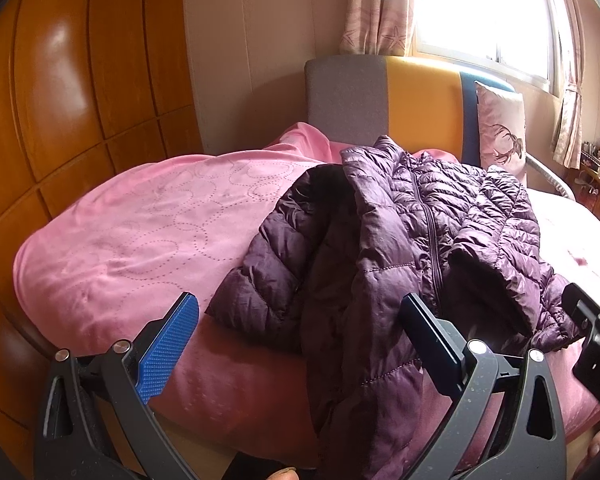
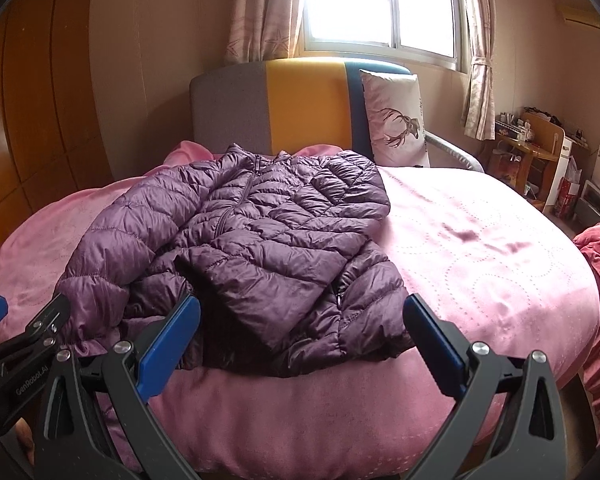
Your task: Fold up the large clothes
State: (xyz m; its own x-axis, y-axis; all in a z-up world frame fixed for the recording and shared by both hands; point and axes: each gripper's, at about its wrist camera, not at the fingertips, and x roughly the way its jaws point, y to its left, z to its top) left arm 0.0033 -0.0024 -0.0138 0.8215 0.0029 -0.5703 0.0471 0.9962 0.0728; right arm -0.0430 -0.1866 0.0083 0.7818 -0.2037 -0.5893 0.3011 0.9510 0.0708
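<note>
the left gripper (image 1: 300,328) has two dark grey plastic arms with triangular holes and small pale speckles. each arm has round silver screws near its top. one finger pad (image 1: 168,352) is bright blue with a fine texture of dots; the other finger is seen from its edge and looks dark navy. the right gripper (image 2: 302,332) has the same shape: dark grey arms, silver screws, smooth blue pads (image 2: 168,350). in the right wrist view, the left gripper's black body carries the white letters "genrobot.ai".
</note>
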